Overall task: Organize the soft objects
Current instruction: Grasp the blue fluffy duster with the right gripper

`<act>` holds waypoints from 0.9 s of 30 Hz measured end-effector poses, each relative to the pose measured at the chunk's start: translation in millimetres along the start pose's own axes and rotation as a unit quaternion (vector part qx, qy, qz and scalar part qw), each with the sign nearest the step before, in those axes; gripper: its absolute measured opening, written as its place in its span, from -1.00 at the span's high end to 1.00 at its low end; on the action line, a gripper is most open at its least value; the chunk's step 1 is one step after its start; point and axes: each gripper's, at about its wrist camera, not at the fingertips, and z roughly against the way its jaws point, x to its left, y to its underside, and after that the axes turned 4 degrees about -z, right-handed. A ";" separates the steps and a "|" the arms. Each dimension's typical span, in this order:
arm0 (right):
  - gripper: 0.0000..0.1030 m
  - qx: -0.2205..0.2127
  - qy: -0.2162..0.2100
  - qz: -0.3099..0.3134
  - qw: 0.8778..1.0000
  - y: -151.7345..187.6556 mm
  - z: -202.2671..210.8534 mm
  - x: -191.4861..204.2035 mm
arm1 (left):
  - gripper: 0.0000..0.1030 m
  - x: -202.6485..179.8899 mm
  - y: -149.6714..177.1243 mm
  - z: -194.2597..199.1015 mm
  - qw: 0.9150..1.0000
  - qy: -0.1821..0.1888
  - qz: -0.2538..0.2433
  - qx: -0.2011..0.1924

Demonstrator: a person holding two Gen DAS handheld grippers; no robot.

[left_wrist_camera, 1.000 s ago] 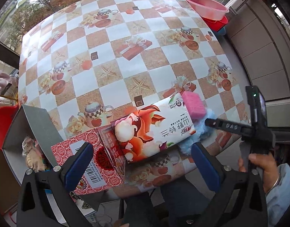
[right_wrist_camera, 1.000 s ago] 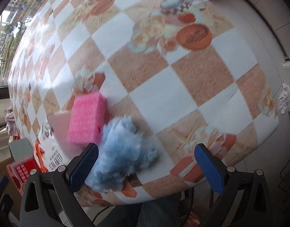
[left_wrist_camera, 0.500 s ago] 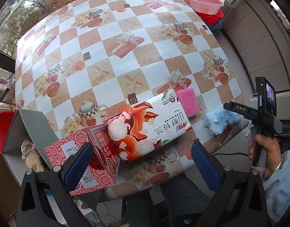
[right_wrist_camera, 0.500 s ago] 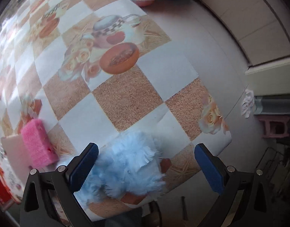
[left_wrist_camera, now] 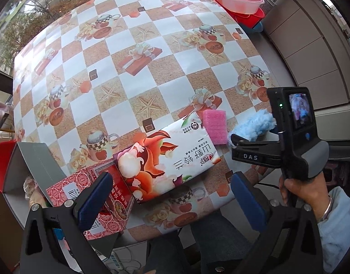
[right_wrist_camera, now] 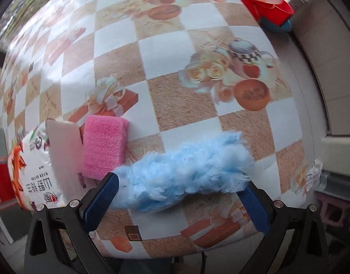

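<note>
- At the near right corner of the table (left_wrist_camera: 133,77), covered with a checked cloth printed with teapots and gift boxes, a fluffy blue duster (right_wrist_camera: 186,171) lies on its side, near the edge
- The right gripper (right_wrist_camera: 179,198) is low over the duster with its blue-padded fingers (right_wrist_camera: 101,199) spread wide, one at each end of the fluff; whether the pads touch it I cannot tell
- In the left wrist view the right gripper (left_wrist_camera: 234,140) shows from the side, with the person's hand (left_wrist_camera: 305,189) around its handle and a pale blue sleeve (left_wrist_camera: 337,226) behind
- Just left of the duster sits a pink sponge (right_wrist_camera: 104,147), its near corner close against the blue fluff
- The sponge rests partly on the right end of a white packet (left_wrist_camera: 168,159) printed with a red figure and characters, which lies flat on the table
- To the left of the packet, touching its end, lies a red patterned box (left_wrist_camera: 99,196) with a barcode label, at the near edge of the table
- The left gripper (left_wrist_camera: 172,198) hangs above the near edge with its fingers spread wide and nothing between them, the left pad over the red box
- Off the table's left side stands an open grey carton (left_wrist_camera: 31,159) with a soft toy (left_wrist_camera: 30,189) inside
- Past the far right corner, a pink basin (left_wrist_camera: 236,0) sits stacked on a red one (left_wrist_camera: 250,18)
</note>
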 end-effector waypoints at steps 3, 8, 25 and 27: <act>-0.98 0.008 -0.003 0.037 0.999 3.9 -5.4 12.5 | -1.00 4.1 1.7 1.0 1.000 -0.001 0.007 -0.002; -0.98 0.030 0.008 0.102 0.994 4.9 -17.8 38.9 | -1.00 8.1 -0.2 -3.1 1.000 0.002 0.022 0.003; -0.98 -0.006 -0.084 -0.072 0.994 -96.3 11.3 -17.2 | -1.00 4.9 -52.1 -19.6 0.999 -0.017 0.028 0.003; -0.98 0.017 -0.113 -0.105 0.988 -81.8 6.5 -26.8 | -1.00 7.7 -61.6 -21.7 0.999 -0.019 0.033 0.004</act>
